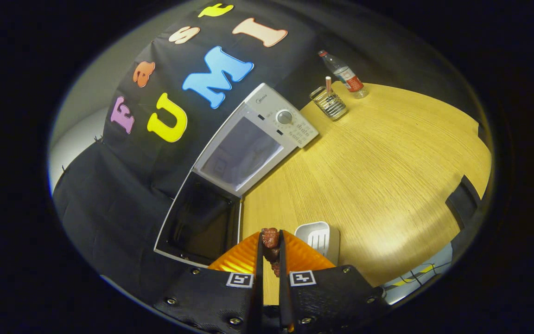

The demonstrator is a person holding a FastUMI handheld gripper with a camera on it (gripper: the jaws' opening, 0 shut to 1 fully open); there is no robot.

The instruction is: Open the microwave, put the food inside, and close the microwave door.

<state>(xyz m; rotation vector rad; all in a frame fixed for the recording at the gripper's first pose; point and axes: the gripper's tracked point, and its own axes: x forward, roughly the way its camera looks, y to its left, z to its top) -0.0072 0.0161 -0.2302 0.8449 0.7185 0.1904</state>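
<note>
My gripper [270,243] is shut on a brown chunk of food [270,239], which is pinched between both fingers and lifted above the wooden table [378,167]. Ahead and to the left stands the white microwave [285,121] with its door [241,150] swung wide open. The dark cavity [200,222] lies just left of the fingers. The whole view is tilted, so the microwave appears rotated.
A white soap-dish-like tray [320,236] sits on the table just right of the fingers. Beyond the microwave stand a wire rack [328,103] and a plastic water bottle [345,74]. Black cloth backs the table.
</note>
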